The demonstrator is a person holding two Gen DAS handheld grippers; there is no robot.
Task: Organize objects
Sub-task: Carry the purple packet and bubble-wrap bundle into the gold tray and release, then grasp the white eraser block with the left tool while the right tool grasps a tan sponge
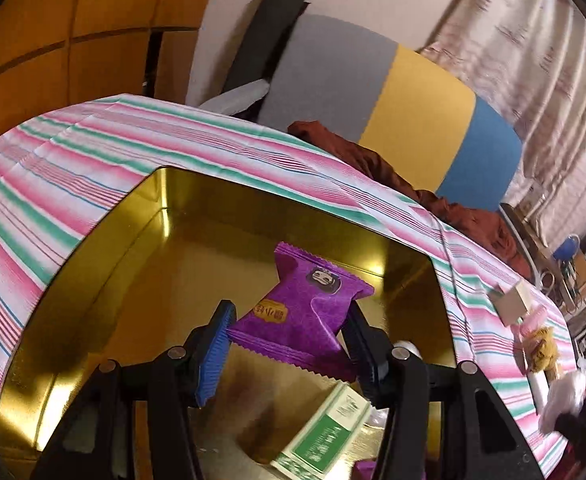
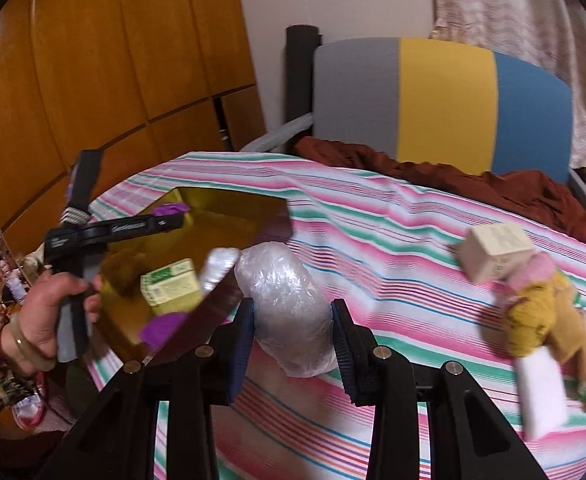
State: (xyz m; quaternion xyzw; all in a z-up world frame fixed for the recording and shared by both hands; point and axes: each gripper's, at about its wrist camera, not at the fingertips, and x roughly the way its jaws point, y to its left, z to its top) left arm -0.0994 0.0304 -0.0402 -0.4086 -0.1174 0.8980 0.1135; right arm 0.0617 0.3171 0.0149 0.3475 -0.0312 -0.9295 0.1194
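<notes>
- L gripper (image 1: 289,334): closed onto the purple snack packet (image 1: 305,316), pads pinching it from both sides; packet held up over the open gold tin (image 1: 105,240), tilted, crimped edge toward cam.
- Gold tin sits on the striped cloth (image 1: 53,152); inside, near the bottom of L view, a green-and-white box (image 1: 325,436) lies on the tin floor, plus a scrap of purple wrapper (image 1: 363,470) at the frame edge.
- R gripper (image 2: 293,324): closed around a clear plastic-wrapped bundle (image 2: 285,304), blue pads touching both its sides; bundle is just beside the tin's near corner. Can't tell if it's lifted or resting on the cloth.
- R view also shows the tin w/ the green-and-white box and another purple packet (image 2: 161,328) at the near wall; the person's left hand (image 2: 49,312) grips the L gripper's handle above the tin.
- Far R on the cloth: cream cube box (image 2: 493,252), pink item (image 2: 533,272), yellow plush toy (image 2: 537,320), white packet (image 2: 541,392), clustered and touching, blurred.
- Behind the table: grey/yellow/blue chair (image 2: 445,100) w/ rust-brown cloth (image 2: 453,172) draped on the seat; wood cabinets (image 2: 93,60) on the left.
</notes>
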